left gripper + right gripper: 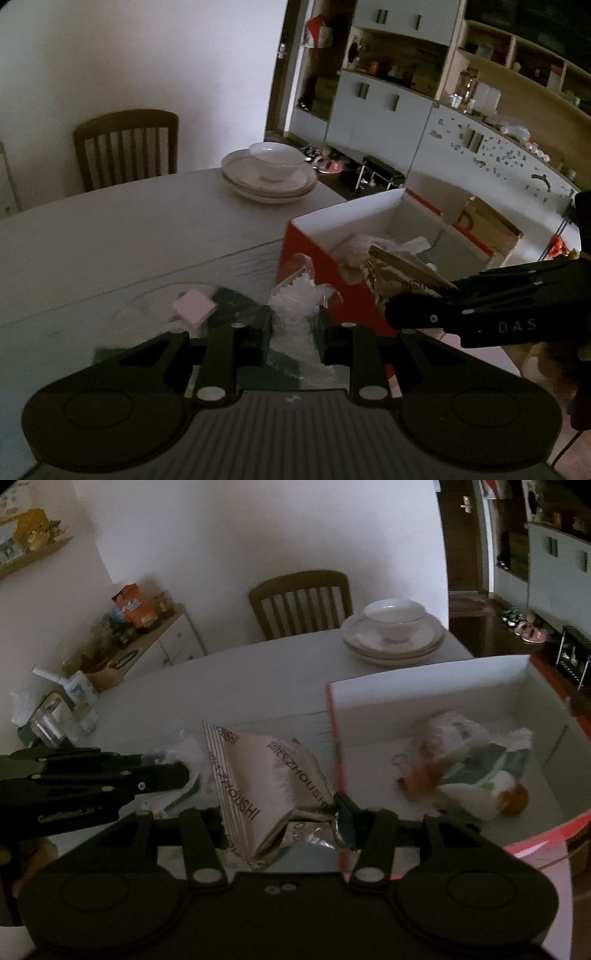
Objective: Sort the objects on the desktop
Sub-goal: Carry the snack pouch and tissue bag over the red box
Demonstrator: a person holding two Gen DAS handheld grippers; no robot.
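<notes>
Evidently both grippers are loaded: the right gripper (282, 821) jaws clamp a silver foil packet (266, 779) beside the red box (424, 672), ready for dropping in; the left gripper (293, 332) jaws pinch a clear plastic bag (295, 306) above the surface (129, 229).

Both grippers matte black plastic w/ silver screws. Left gripper (293, 326): ribbed grey base behind the jaws. Right gripper (282, 821): white lettering on its side.

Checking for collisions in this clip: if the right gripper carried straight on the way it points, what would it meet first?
Probably the red box's near wall: the right gripper, shut on the silver packet, points toward that edge. Depth is unclear, so it might clear the rim.
</notes>
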